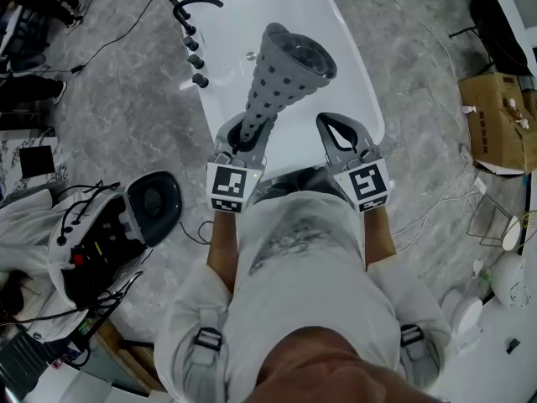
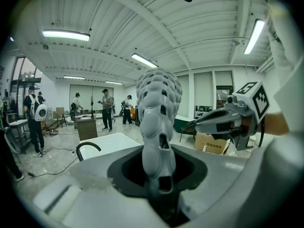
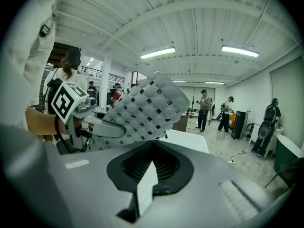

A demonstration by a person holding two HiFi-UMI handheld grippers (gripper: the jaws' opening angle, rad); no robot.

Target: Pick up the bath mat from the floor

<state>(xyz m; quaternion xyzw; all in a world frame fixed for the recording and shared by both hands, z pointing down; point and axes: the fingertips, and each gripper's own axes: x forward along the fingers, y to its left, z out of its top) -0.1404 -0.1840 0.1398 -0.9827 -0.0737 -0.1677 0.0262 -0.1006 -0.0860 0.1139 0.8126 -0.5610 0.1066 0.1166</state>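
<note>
Nearest to us are our white shirt [image 1: 294,259] and forearms, each wrist ending in a marker cube. Our left gripper [image 1: 245,134] has its jaws drawn in tight on the bath mat [image 1: 285,72], pinching its narrow end (the mat is rolled into a loose grey cone, knobbed and full of holes). The mat stands up and away from us, wide mouth outermost, clear of the floor [image 1: 109,124]. Our right gripper [image 1: 329,121] sits just beside it, jaws brought together at the tips with nothing between them, apart from the mat. Under both lies the white bathtub [image 1: 252,23], its black faucet [image 1: 195,5] on the left rim. Beyond spreads the grey marbled floor, strewn with cables, a cardboard box [image 1: 497,112] at the right.
</note>
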